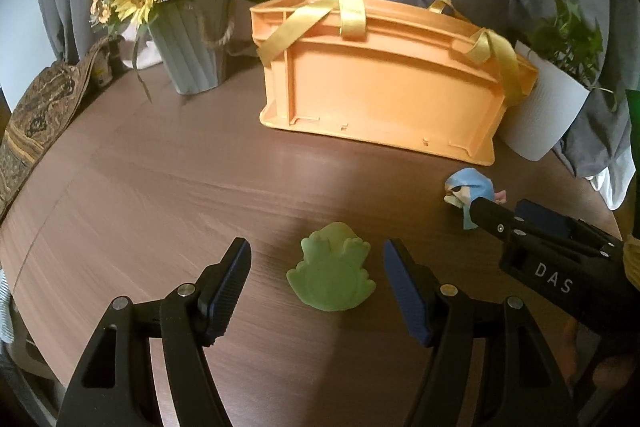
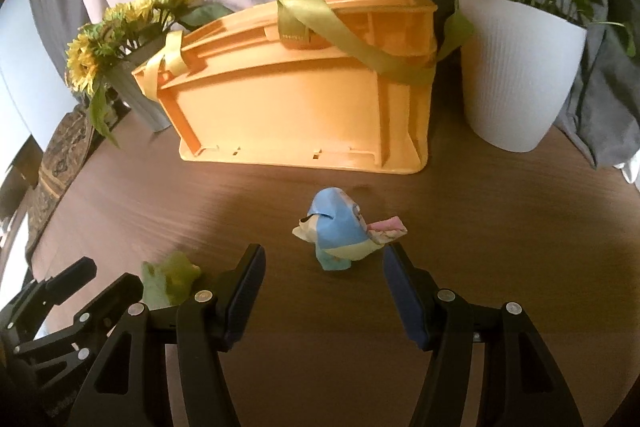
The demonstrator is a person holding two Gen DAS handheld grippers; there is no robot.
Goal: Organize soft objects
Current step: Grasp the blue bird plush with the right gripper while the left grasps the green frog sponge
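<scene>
A soft green frog toy (image 1: 331, 275) lies flat on the brown table, between the fingers of my left gripper (image 1: 318, 255), which is open and empty around it. It also shows in the right wrist view (image 2: 168, 281). A soft blue bird toy (image 2: 343, 235) stands on the table just ahead of my right gripper (image 2: 324, 261), which is open and empty. The bird also shows in the left wrist view (image 1: 472, 191), partly hidden by the right gripper (image 1: 498, 215). An orange crate (image 1: 380, 83) with yellow ribbon handles stands behind both toys.
A grey pot of sunflowers (image 1: 192, 47) stands back left of the crate. A white pot with a green plant (image 2: 516, 71) stands at its right. A patterned cloth (image 1: 36, 119) lies at the table's left edge. Grey and pale curtains hang behind.
</scene>
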